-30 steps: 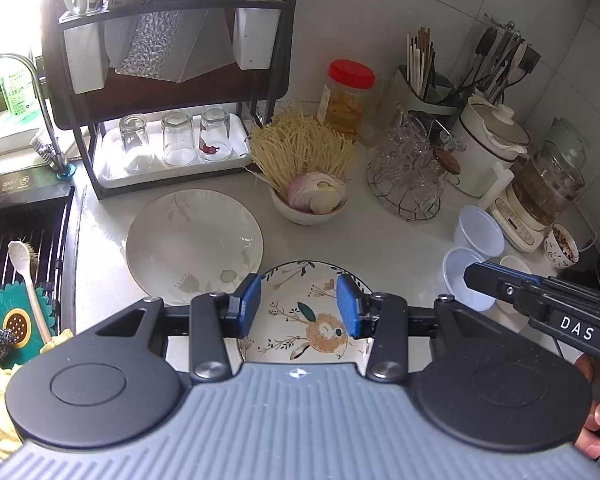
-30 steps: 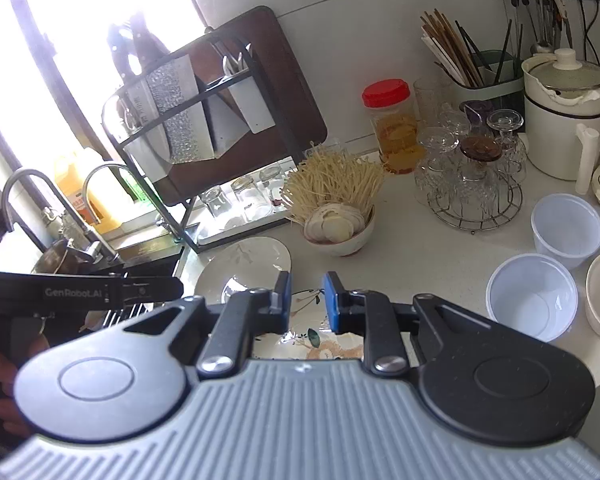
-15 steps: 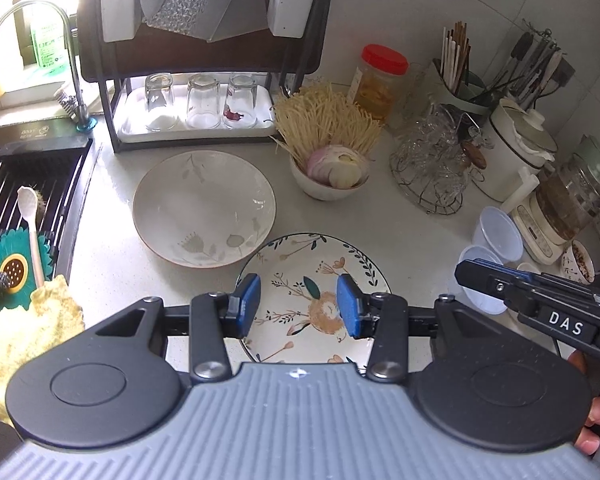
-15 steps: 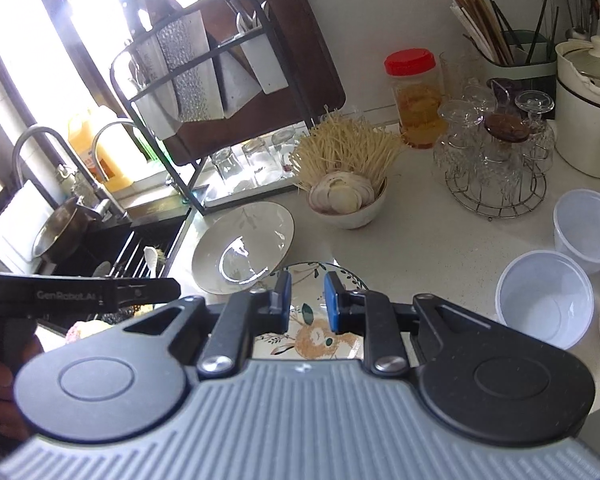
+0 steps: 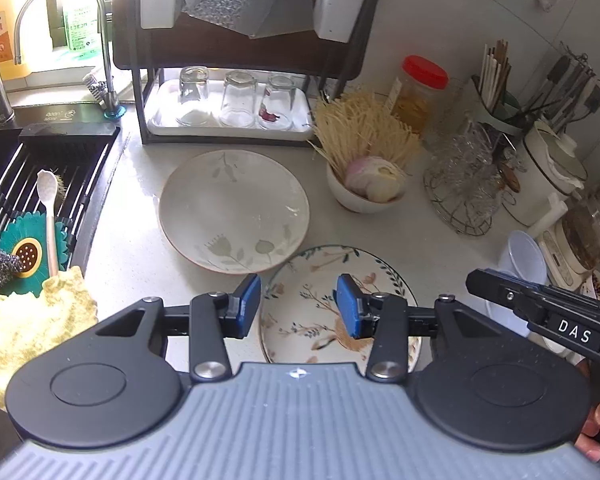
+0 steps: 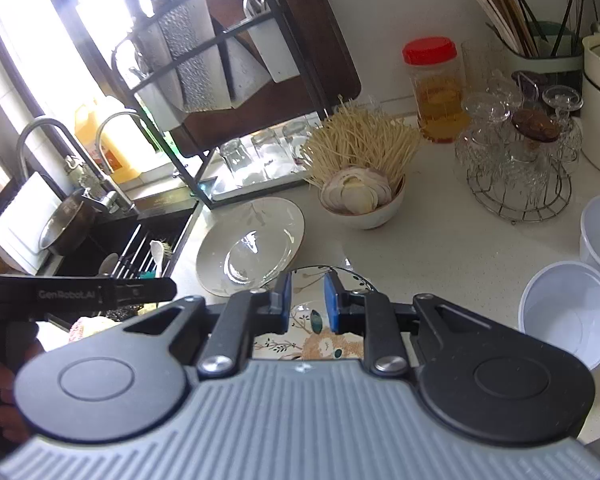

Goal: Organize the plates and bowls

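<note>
A floral plate (image 5: 324, 272) lies on the white counter (image 5: 420, 248) near its front. A larger white plate with a faint leaf pattern (image 5: 234, 210) sits just behind and left of it, rim to rim. My left gripper (image 5: 298, 306) hovers over the floral plate's left half, open, with nothing between the blue pads (image 5: 249, 304). The right gripper (image 6: 307, 296) hangs above the same floral plate (image 6: 320, 344), jaws only a narrow gap apart and empty. Each gripper shows from the side in the other's view: the right gripper (image 5: 540, 312), the left gripper (image 6: 100, 292).
A bowl of noodles and sliced onion (image 5: 364, 196) stands behind the plates. A dark dish rack (image 5: 236, 40) holds upturned glasses. The sink (image 5: 40, 184) and a yellow cloth (image 5: 24, 320) lie left. White plastic bowls (image 6: 568, 312), a wire glass holder (image 6: 516, 168) and a red-lidded jar (image 6: 436, 88) crowd the right.
Both grippers have sunk toward the counter, so the two plates look larger and nearer. The left view has rolled more level. Neither gripper's jaw gap has altered.
</note>
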Action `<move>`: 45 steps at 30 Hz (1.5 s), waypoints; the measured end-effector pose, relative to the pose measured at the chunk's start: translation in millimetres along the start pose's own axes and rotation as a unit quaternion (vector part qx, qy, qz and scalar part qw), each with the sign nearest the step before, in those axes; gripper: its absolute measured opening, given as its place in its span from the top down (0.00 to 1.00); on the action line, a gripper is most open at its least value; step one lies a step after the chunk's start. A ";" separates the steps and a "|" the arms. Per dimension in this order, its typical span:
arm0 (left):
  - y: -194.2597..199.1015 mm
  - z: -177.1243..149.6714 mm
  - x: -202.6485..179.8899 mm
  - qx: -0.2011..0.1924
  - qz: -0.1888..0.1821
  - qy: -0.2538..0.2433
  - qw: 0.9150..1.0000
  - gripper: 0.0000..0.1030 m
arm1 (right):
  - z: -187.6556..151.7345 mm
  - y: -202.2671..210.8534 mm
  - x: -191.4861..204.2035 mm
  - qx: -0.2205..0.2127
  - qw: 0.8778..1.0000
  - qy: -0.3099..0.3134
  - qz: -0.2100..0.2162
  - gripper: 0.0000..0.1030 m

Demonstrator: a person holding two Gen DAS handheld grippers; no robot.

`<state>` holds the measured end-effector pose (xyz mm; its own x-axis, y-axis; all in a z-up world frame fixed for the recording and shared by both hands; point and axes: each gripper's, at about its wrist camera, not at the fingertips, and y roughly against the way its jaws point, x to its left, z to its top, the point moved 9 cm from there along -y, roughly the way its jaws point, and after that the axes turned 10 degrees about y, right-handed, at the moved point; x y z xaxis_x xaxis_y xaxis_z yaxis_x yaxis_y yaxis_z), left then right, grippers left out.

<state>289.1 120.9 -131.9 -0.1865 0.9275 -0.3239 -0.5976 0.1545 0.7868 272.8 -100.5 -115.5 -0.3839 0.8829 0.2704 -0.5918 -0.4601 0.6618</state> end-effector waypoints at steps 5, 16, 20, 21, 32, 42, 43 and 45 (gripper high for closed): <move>-27.6 15.3 24.0 0.013 0.010 0.006 1.000 0.53 | 10.4 -15.1 -6.1 0.001 1.000 -0.013 -0.016 0.79; -64.8 41.1 76.9 0.028 0.012 0.018 0.999 0.52 | 23.4 -71.7 4.1 0.025 0.999 -0.036 -0.023 0.79; -72.3 49.4 94.2 0.036 0.014 0.021 0.999 0.47 | 30.7 -95.6 13.5 0.036 0.999 -0.033 -0.022 0.79; -73.6 52.0 98.8 0.034 0.012 0.021 0.999 0.46 | 33.5 -101.2 16.4 0.036 0.999 -0.032 -0.024 0.79; -113.1 67.1 139.9 0.060 0.029 0.039 0.997 0.45 | 39.0 -175.0 32.8 0.071 0.997 -0.026 -0.002 0.42; -140.4 72.0 151.2 0.069 0.028 0.064 0.995 0.46 | 33.3 -217.3 16.3 0.101 0.994 -0.030 -0.027 0.42; -143.0 72.3 151.1 0.071 0.027 0.065 0.995 0.46 | 32.2 -221.8 15.4 0.105 0.994 -0.030 -0.027 0.43; -146.9 73.0 150.5 0.070 0.024 0.067 0.995 0.46 | 28.7 -228.2 12.8 0.112 0.993 -0.038 -0.025 0.47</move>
<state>405.7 262.6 -257.9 -0.3204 0.8824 -0.3446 -0.4725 0.1664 0.8655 423.3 18.5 -243.0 -0.2997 0.9121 0.2797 -0.4321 -0.3912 0.8126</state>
